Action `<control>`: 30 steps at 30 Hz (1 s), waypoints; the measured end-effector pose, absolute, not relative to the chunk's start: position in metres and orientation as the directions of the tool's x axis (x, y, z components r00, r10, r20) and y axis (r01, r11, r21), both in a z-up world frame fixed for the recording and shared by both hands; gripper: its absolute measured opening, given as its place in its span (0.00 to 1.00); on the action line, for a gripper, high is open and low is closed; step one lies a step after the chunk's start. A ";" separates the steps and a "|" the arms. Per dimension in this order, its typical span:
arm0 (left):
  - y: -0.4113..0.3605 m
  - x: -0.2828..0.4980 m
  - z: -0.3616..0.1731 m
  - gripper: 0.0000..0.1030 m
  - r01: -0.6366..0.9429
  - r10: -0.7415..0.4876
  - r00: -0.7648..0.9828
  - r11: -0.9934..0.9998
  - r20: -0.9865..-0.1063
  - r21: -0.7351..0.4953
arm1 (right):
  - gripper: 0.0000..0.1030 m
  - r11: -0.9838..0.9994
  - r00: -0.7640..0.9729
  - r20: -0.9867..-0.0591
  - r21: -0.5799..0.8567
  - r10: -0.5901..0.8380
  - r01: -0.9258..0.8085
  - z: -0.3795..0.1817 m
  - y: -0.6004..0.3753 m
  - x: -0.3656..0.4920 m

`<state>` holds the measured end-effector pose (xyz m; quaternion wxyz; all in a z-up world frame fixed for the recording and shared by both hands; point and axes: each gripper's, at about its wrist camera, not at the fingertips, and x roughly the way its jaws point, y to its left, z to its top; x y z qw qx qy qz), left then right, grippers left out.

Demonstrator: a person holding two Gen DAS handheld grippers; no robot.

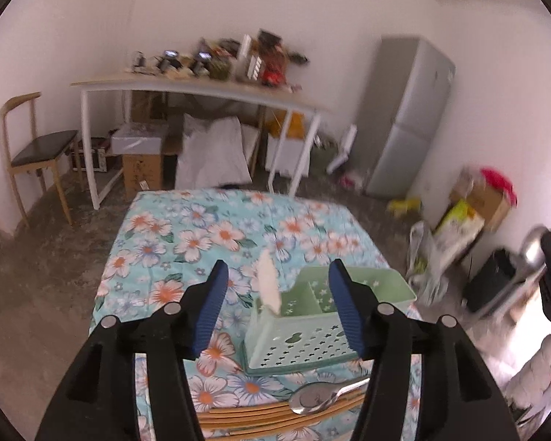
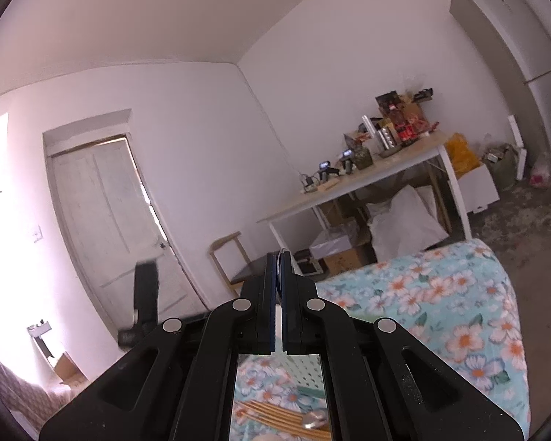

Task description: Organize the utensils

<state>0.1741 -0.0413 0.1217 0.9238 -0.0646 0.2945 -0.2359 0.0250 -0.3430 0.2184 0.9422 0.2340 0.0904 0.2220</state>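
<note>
A white utensil is standing tilted at the near-left corner of the green caddy, a pale blur, so whether it is settling in or just leaning on the rim I cannot tell. Still waiting are the metal spoon and the bundle of wooden chopsticks, both lying on the floral-covered bench just in front of the caddy, the spoon resting across the chopsticks. You are roughly one item in, with most left. Your left claw is standing released, tilting downward over the caddy, nothing pressed between its blue pads. Your right claw is pointing level, aimed off the bench toward the door and away from the caddy, clenched on nothing visible.
</note>
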 end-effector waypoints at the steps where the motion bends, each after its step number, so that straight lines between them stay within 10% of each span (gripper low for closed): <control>1: -0.035 0.169 0.120 0.55 0.391 -0.476 0.724 0.879 -0.499 -0.272 | 0.01 0.787 0.882 -0.058 0.481 0.467 -0.385 0.222 -0.343 0.028; 11: 0.004 0.136 0.051 0.58 0.338 -0.507 0.704 0.855 -0.498 -0.392 | 0.01 0.747 0.844 0.020 0.455 0.536 -0.485 0.246 -0.334 0.072; 30: -0.021 0.106 -0.003 0.58 0.446 -0.540 0.602 0.839 -0.589 -0.313 | 0.09 0.863 0.838 -0.285 0.356 0.466 -0.359 0.163 -0.309 0.100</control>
